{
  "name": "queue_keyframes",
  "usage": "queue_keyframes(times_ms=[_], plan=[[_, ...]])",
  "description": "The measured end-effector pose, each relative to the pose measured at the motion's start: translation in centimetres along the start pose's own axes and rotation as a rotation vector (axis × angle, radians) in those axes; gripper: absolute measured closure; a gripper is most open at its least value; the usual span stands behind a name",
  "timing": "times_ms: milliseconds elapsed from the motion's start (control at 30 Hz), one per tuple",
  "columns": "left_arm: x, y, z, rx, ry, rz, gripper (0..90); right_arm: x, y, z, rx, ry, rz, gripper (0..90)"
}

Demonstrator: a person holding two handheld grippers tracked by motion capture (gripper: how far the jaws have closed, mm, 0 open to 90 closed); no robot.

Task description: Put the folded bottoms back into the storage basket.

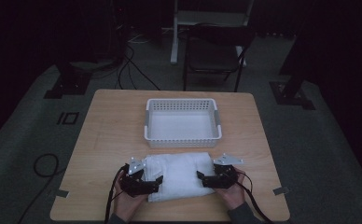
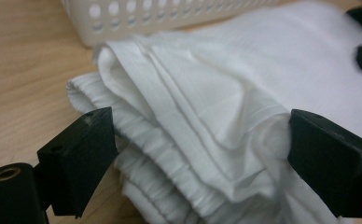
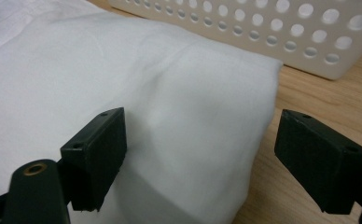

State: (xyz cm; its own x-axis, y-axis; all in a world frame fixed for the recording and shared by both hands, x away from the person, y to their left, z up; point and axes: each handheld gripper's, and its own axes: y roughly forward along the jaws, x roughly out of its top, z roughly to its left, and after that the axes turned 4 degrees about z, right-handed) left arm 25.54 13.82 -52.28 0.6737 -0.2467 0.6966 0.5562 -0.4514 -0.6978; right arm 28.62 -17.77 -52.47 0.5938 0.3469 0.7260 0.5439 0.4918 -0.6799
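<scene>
Just behind cloth (image 1: 179, 175), empty basket (image 1: 182, 106)

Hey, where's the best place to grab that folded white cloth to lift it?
Probably by its two short ends, one gripper each. The folded white cloth lies flat in front of the white basket. The left gripper faces the layered, ribbed end, the right gripper the smooth folded end; both are open. Come in level from each side, jaws spanning all layers, so the stack stays together.
</scene>
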Motion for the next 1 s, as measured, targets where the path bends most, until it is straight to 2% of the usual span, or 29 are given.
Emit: queue_keyframes(times_ms=[100,200,300,567,767,1000], plan=[[-0.3,0.7,0.2,-0.003,-0.013,0.009,10.6,-0.1,0.2,-0.1,-0.008,0.000,0.014,17.3],[-0.2,1.0,0.2,0.001,-0.009,0.003,11.5,-0.2,0.7,-0.1,-0.022,0.008,0.043,17.3],[0.0,1.4,0.3,0.002,-0.008,0.003,11.8,-0.2,0.8,-0.3,-0.024,0.014,0.047,17.3],[0.7,2.5,1.0,-0.024,-0.008,-0.007,11.9,0.0,1.2,-1.1,-0.042,0.038,0.042,17.2],[1.2,3.2,1.2,-0.017,0.009,-0.025,11.4,0.2,1.4,-1.7,-0.059,0.052,0.036,17.2],[2.0,4.2,1.7,-0.025,-0.013,-0.033,9.1,0.4,1.6,-1.9,-0.077,0.051,0.032,17.2]])
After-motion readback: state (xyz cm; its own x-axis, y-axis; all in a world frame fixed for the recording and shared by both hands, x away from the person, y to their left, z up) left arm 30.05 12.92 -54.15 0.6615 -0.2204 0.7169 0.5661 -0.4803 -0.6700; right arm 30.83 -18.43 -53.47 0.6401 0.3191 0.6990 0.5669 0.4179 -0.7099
